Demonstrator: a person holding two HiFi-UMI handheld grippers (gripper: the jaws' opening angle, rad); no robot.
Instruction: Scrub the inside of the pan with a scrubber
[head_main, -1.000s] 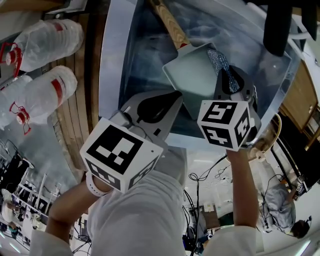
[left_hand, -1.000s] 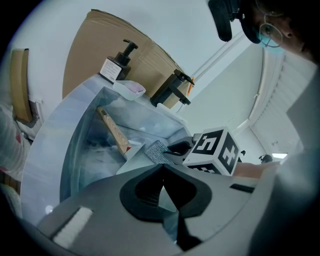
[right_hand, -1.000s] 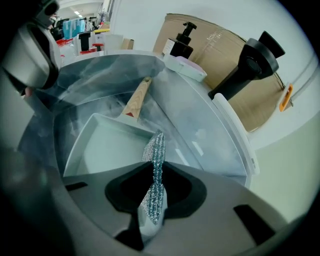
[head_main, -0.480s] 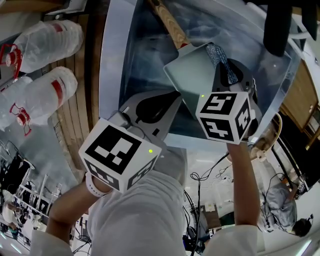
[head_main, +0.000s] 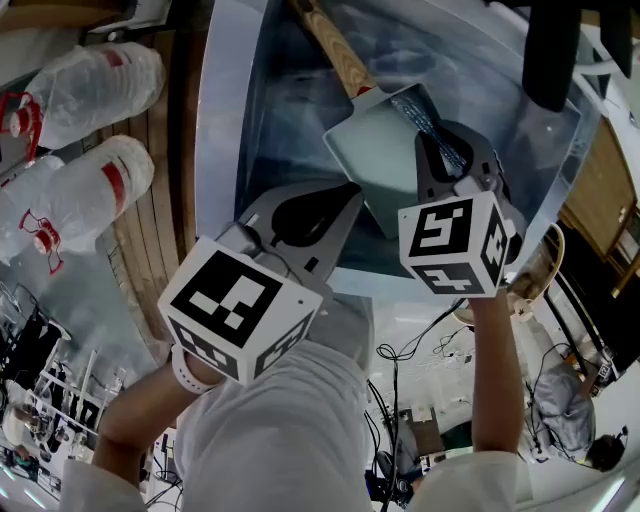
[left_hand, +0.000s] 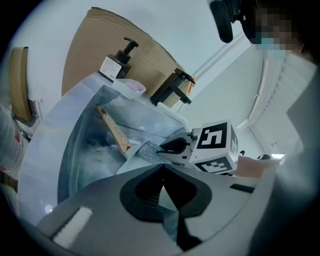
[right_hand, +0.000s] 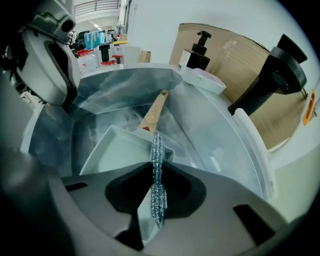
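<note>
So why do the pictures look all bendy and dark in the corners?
Left gripper view: wide lens curves the sink, corners go black, its own hand-held gripper is blurry. Right gripper view: same bending, yet the scrubber and pan look sharp. Head view: milder bending.

Handle (head_main: 335, 45) cropped at top, pan (head_main: 385, 150) corner behind right tool (head_main: 450, 150)

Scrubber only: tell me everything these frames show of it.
The scrubber is a silvery, glittering strip that looks like metal mesh, squashed flat. The right gripper is shut on it, edge-on, with a length sticking out past the jaw tips. Its free end reaches the pan rim beside the wooden handle; actual contact there is unclear.
</note>
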